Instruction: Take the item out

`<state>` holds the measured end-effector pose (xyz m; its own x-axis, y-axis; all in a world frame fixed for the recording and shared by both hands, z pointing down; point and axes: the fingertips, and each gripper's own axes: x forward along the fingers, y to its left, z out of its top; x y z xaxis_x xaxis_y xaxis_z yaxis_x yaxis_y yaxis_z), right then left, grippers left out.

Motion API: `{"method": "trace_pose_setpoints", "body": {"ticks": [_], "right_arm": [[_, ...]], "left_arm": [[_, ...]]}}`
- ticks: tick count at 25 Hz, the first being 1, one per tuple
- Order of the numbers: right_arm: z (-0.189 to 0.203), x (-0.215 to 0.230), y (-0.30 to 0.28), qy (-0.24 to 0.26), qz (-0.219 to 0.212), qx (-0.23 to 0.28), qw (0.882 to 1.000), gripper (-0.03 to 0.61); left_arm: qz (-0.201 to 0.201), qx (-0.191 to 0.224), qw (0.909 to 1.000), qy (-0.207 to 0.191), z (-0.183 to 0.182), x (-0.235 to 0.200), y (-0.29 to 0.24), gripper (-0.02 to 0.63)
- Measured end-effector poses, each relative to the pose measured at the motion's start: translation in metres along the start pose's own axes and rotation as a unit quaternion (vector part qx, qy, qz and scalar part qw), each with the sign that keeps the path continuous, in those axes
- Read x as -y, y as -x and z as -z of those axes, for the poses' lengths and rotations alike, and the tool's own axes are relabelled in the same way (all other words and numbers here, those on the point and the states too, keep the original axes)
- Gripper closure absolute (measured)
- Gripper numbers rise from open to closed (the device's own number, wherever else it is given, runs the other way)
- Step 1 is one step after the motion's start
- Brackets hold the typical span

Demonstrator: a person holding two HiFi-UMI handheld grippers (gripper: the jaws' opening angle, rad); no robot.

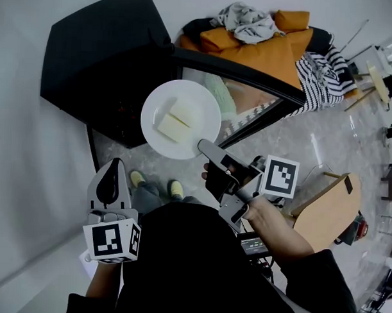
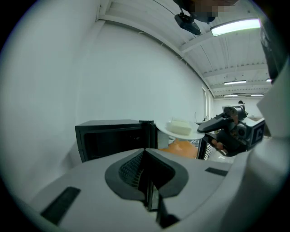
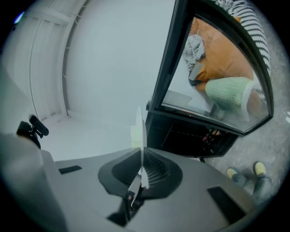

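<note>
**A:** Two jaws of the right gripper [image 1: 206, 146] were pinched on the near rim of the white plate [image 1: 161, 101]. The right gripper view showed the plate edge-on between the pads. The left gripper [image 1: 110, 182] had its jaws pressed together on nothing and was held low, well apart from the plate.

**B:** Where was the item?

**A:** The plate, with two pale blocks [image 1: 178, 122] on it, was in the air outside the black oven [image 1: 103, 59], near its open door [image 1: 250, 77].

**B:** What would do the step well?

**A:** Judgement: the grip was on one rim only, so the plate should be kept level, moved slowly and kept clear of the door edge. The blocks looked loose and might slide.

**B:** Any writing?

**A:** None was legible. Only the square markers on the gripper cube [image 1: 279, 177] showed, and no brand could be seen on the oven.
</note>
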<state>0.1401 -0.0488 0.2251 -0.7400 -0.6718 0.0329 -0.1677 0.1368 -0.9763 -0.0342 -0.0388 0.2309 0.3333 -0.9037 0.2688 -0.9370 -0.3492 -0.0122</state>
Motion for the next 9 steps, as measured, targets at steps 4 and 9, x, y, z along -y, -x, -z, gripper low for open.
{"method": "trace_pose_setpoints", "body": {"ticks": [4, 9], "right_arm": [[0.0028, 0.0017, 0.0027, -0.001, -0.006, -0.003, 1.0, 0.558], [0.004, 0.0029, 0.0066, -0.006, -0.009, -0.003, 1.0, 0.558]], "left_arm": [[-0.009, -0.003, 0.9999, -0.012, -0.0023, 0.0005, 0.0045, 0.604], [-0.015, -0.002, 0.9998, -0.017, -0.0092, 0.004, 0.0089, 0.604]]}}
